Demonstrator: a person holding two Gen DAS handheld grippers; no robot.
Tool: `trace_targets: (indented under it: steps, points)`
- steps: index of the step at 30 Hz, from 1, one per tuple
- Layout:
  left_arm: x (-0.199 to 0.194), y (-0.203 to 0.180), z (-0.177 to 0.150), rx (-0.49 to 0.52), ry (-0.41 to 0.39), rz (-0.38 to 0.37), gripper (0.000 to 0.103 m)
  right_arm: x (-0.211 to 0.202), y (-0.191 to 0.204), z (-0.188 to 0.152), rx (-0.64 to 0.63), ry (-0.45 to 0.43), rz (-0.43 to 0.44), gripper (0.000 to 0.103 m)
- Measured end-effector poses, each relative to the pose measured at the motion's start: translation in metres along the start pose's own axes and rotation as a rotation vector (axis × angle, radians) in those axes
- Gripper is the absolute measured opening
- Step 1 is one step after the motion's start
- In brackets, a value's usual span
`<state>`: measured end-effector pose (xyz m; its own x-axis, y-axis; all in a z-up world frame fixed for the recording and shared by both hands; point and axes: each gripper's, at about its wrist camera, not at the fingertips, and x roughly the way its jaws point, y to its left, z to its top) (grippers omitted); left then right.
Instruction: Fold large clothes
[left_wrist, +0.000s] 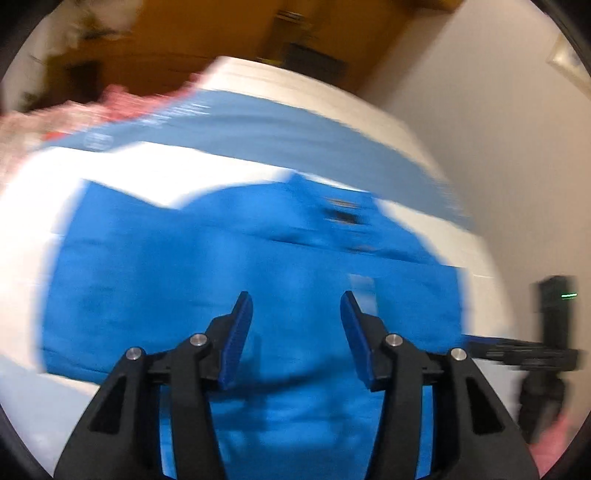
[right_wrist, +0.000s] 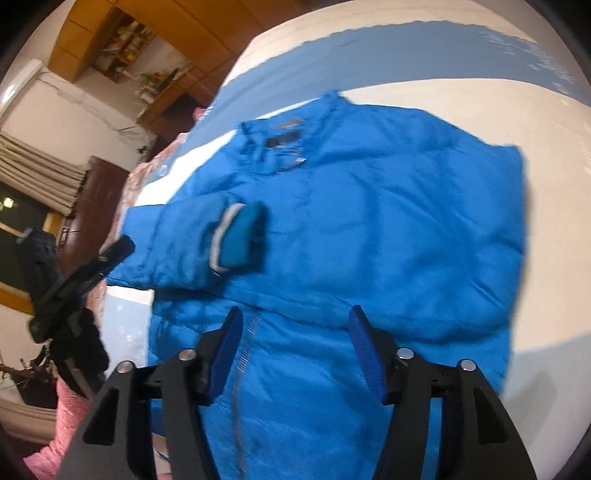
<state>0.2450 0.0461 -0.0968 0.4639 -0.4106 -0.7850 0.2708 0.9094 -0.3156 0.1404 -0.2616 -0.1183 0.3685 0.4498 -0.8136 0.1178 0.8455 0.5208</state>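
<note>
A bright blue padded jacket (right_wrist: 369, 229) lies spread on a white bed (right_wrist: 480, 107) with pale blue stripes, one sleeve (right_wrist: 207, 240) folded across its front so the cuff rests on the chest. The left gripper (left_wrist: 296, 332) and the right gripper (right_wrist: 295, 347) both hover over the jacket with jaws apart, nothing between them. No containers show.

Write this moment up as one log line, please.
puffy blue jacket: flat on bed, one sleeve folded across | left gripper: open, empty | right gripper: open, empty
</note>
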Motion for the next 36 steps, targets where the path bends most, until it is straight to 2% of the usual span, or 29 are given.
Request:
trace_targets:
  steps: [1,6,9,13,15,16,17,19,25,29,31,36]
  points:
    - [0.004,0.01,0.0,-0.014,0.014,0.049,0.048,0.007,0.004,0.006,-0.002,0.014,0.014,0.06]
    - [0.028,0.035,-0.006,-0.058,0.07,0.097,0.048,0.057,0.024,0.035,-0.003,0.098,0.095,0.063]
    - [0.044,0.043,-0.013,-0.069,0.103,0.099,0.048,0.089,0.035,0.045,-0.001,0.144,0.131,0.063]
    - [0.049,0.044,-0.017,-0.064,0.102,0.095,0.048,0.123,0.041,0.053,0.032,0.177,0.18,0.063]
    - [0.047,0.044,-0.015,-0.067,0.106,0.094,0.048,0.128,0.045,0.056,0.01,0.165,0.182,0.046]
    - [0.044,0.043,-0.013,-0.071,0.108,0.09,0.048,0.13,0.046,0.057,0.006,0.174,0.194,0.029]
    - [0.041,0.042,-0.013,-0.073,0.107,0.087,0.048,0.128,0.044,0.057,0.016,0.177,0.211,0.023]
    - [0.028,0.038,-0.009,-0.077,0.082,0.057,0.048,0.117,0.042,0.059,0.006,0.144,0.213,0.02]
    - [-0.003,0.022,0.007,-0.041,-0.016,0.03,0.048,0.05,0.01,0.064,0.037,0.004,0.157,0.019]
    - [0.011,0.015,0.011,-0.021,0.004,0.046,0.047,0.011,-0.019,0.062,0.07,-0.066,0.103,0.019]
    - [0.022,0.013,0.01,-0.018,0.02,0.063,0.047,-0.005,-0.034,0.059,0.08,-0.098,0.033,0.019]
    - [0.052,0.015,0.002,-0.013,0.092,0.107,0.047,-0.016,-0.075,0.052,0.145,-0.109,-0.055,0.019]
